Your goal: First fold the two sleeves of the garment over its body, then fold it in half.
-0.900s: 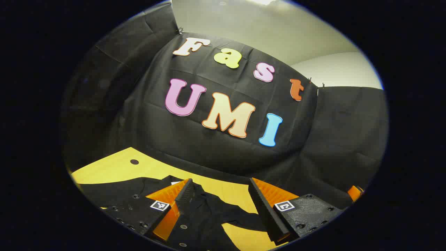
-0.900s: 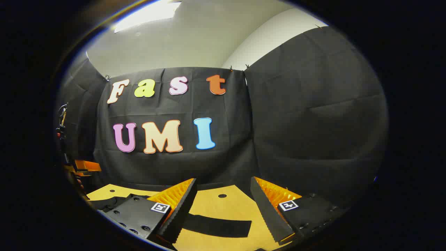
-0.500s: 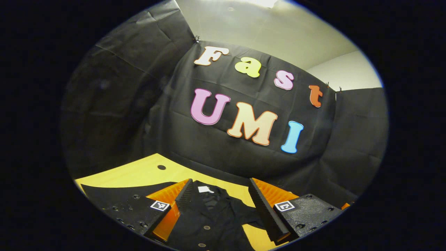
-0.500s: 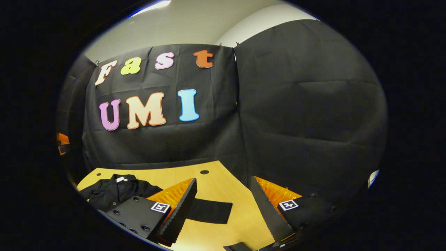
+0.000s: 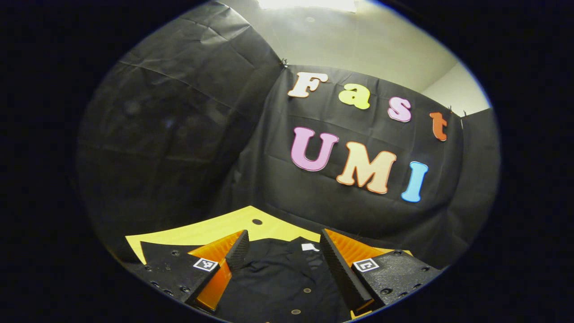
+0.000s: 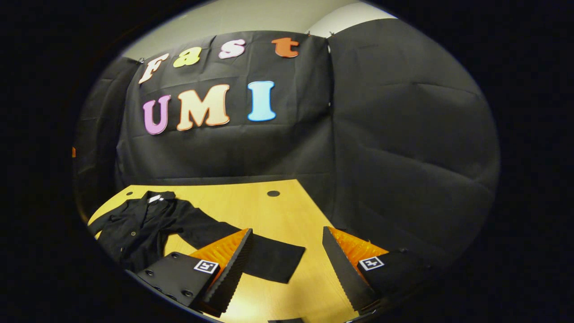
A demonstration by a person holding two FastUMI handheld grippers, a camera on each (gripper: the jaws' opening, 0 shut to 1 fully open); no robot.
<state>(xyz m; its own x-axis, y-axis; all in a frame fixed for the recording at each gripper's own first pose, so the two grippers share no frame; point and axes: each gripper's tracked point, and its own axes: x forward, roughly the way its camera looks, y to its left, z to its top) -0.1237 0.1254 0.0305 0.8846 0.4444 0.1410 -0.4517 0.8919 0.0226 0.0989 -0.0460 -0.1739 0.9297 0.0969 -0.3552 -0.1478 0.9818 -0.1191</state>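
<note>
A black button-front garment lies flat on the yellow wooden table, collar toward the back wall. Its one sleeve stretches out to the right, cuff end on the bare wood. My right gripper hovers open above that cuff, nothing between its fingers. In the left gripper view the garment's body with its buttons and white neck tag lies under my left gripper, which is open and holds nothing. The garment's other sleeve spreads out to the left.
Black cloth walls close the table at the back and sides. A round hole sits in the tabletop near the back edge, and another hole shows in the left gripper view. Bare wood lies to the right of the sleeve.
The right gripper view has tilted down and now takes in the whole garment and sleeve. The left gripper has swung left, so the garment's body sits between its fingers.
</note>
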